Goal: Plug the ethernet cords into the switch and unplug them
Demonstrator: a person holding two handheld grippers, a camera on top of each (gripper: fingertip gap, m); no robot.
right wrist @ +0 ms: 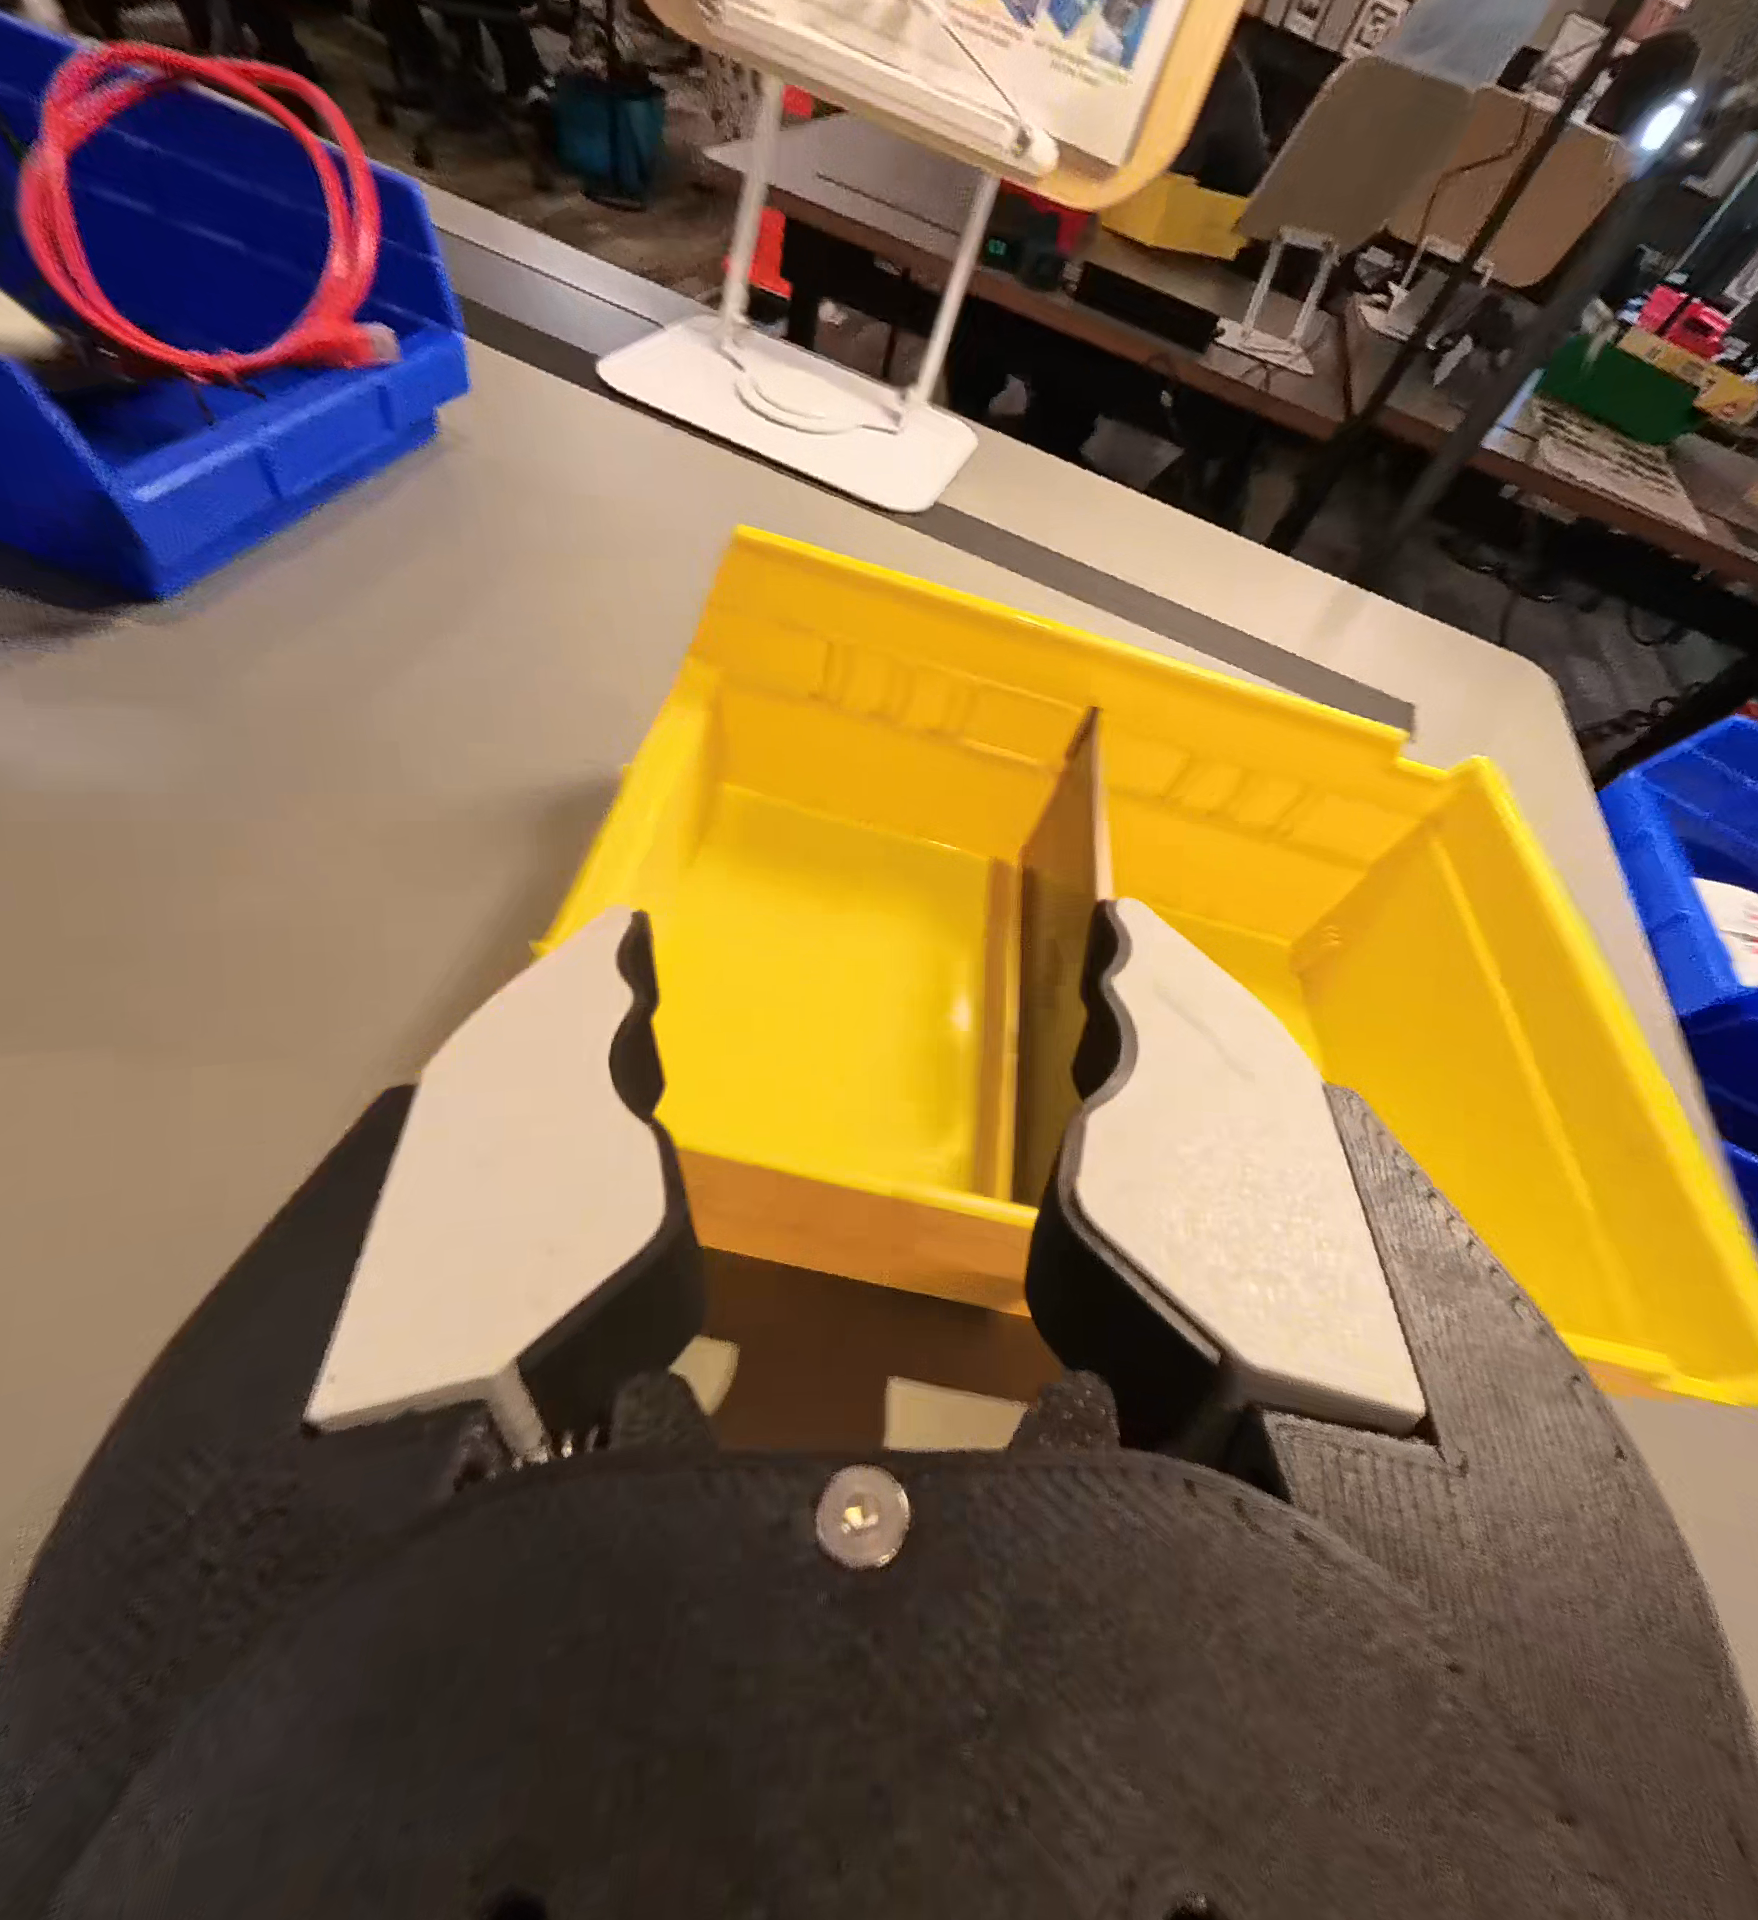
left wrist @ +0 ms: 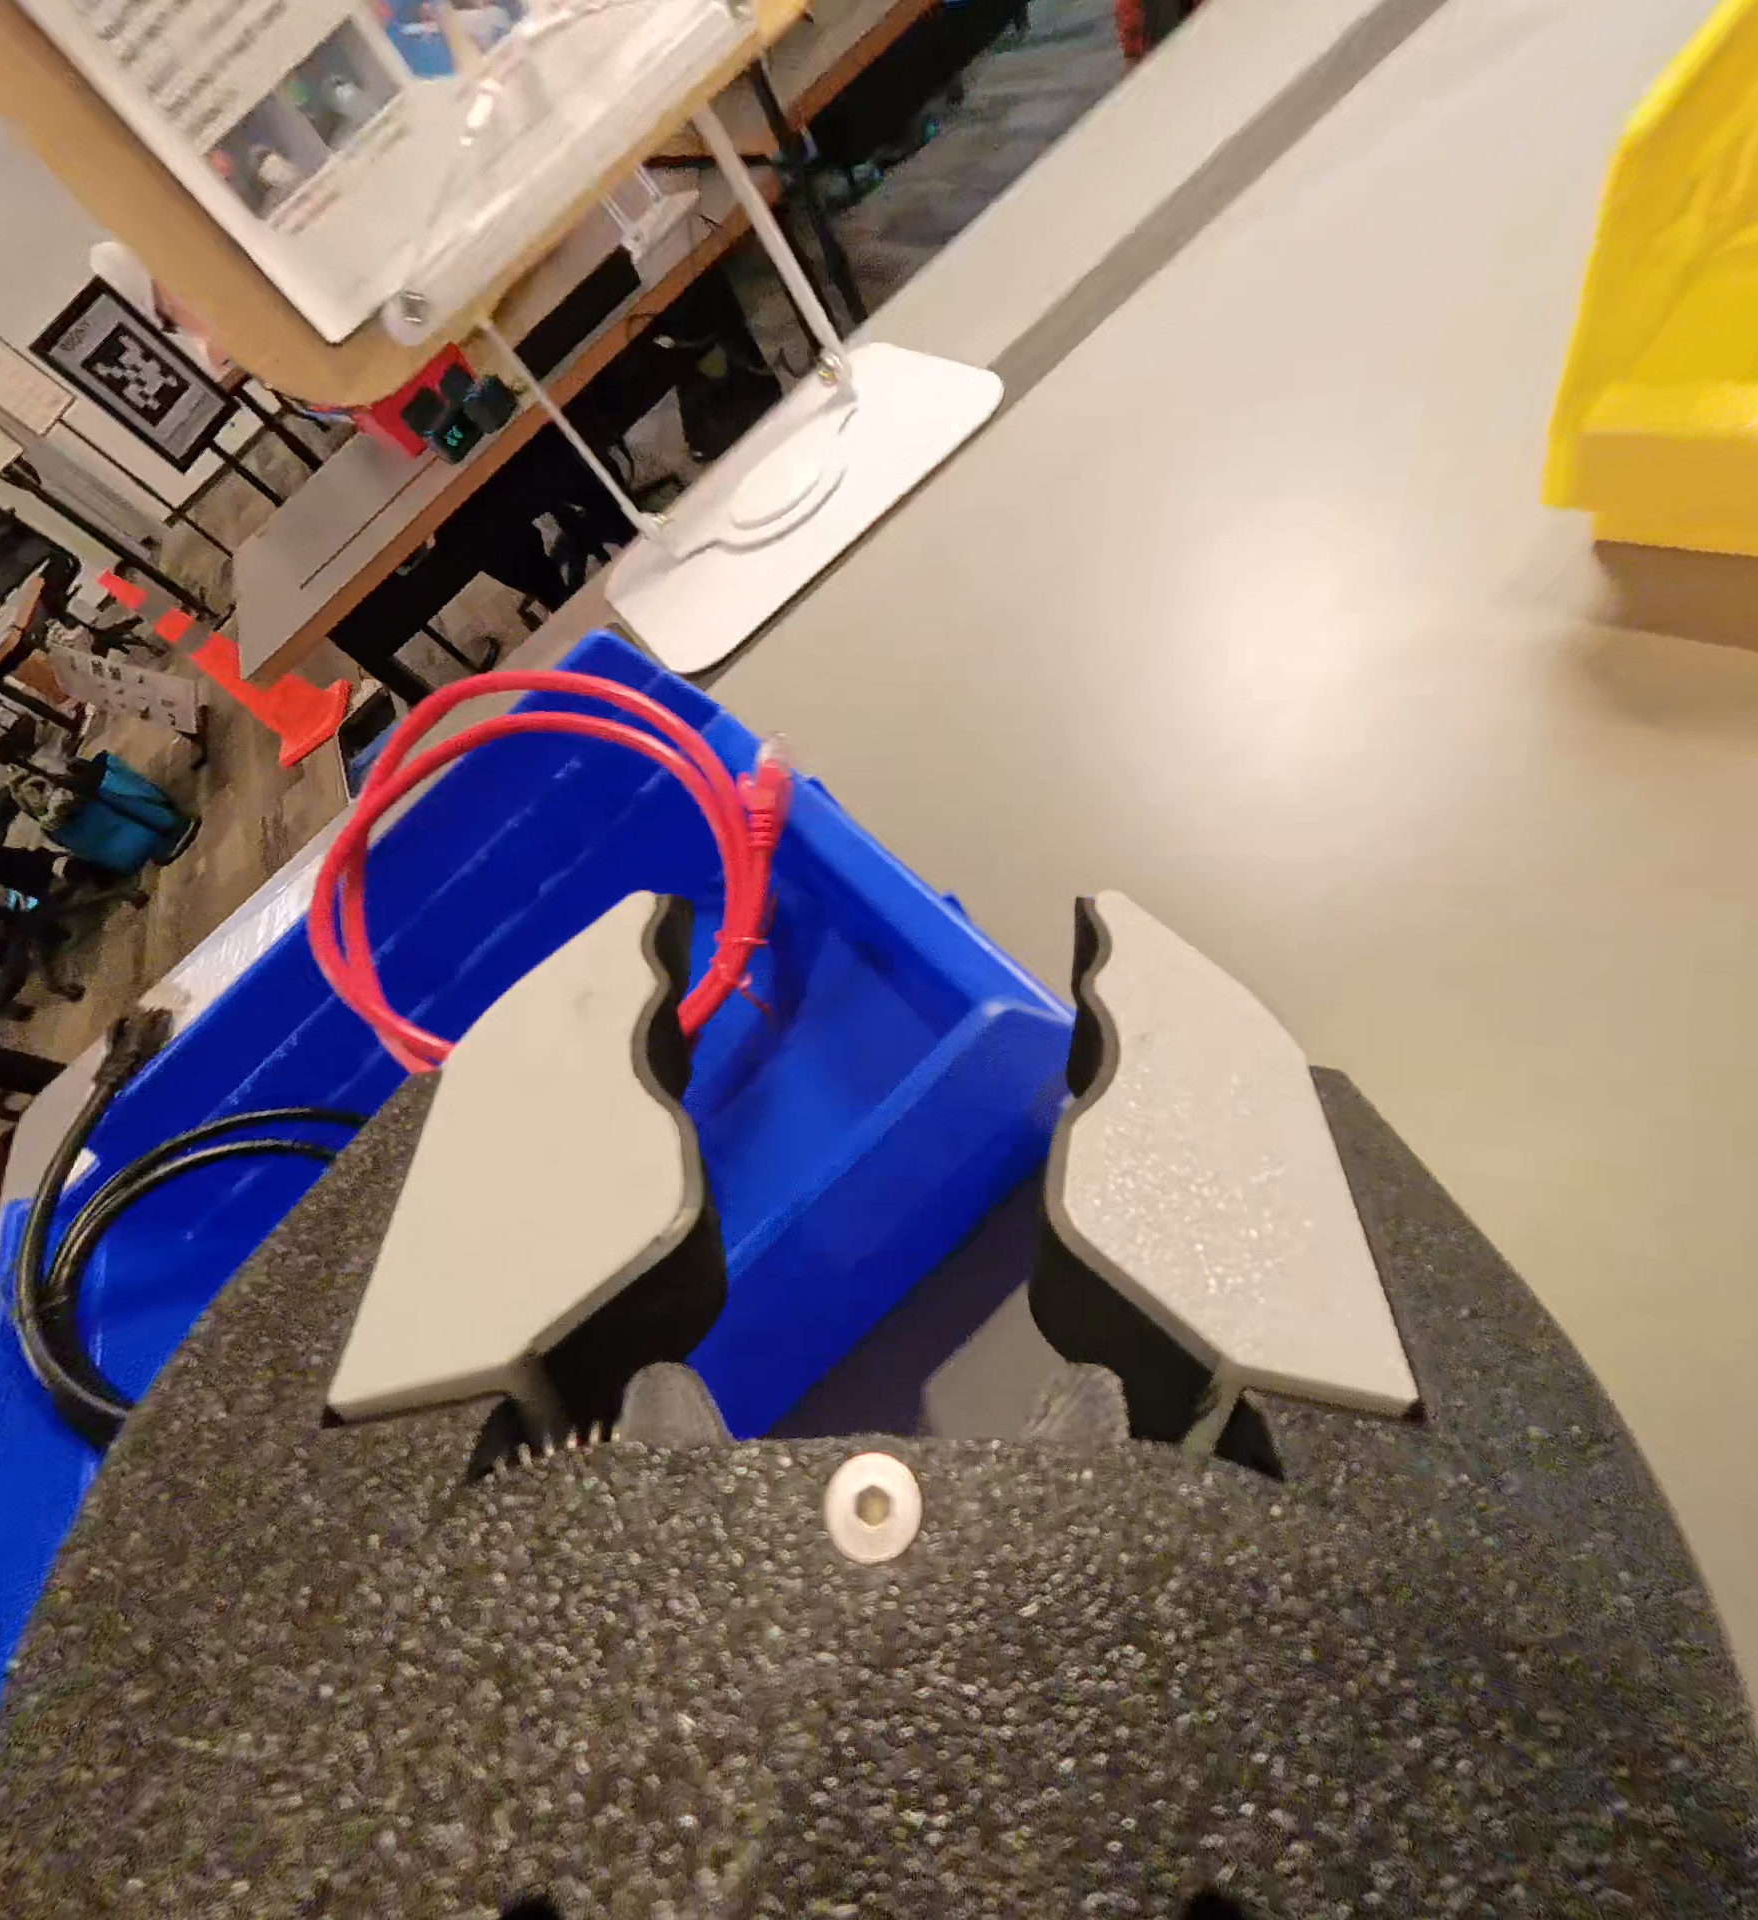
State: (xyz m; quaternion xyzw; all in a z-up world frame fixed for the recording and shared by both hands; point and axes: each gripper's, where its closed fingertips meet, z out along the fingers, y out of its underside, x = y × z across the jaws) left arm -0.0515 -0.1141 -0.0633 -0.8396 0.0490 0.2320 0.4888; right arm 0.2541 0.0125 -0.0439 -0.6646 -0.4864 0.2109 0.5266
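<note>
Blue bin (left wrist: 854, 1132) — coiled red ethernet cord (left wrist: 542, 831), black cord (left wrist: 75, 1247). Yellow bin (right wrist: 958, 987) — divided, bare. Poster writing blurred. Left gripper (left wrist: 880, 935), right gripper (right wrist: 875, 935) — fingers wide apart, holding nothing.

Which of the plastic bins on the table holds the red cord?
The blue bin at the table's left, which holds the coiled red cord. The yellow bin, in front of the right tongs, has a divider and shows no cord.

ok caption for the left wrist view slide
Open left claw above a blue bin holding coiled red and black ethernet cords.
</note>
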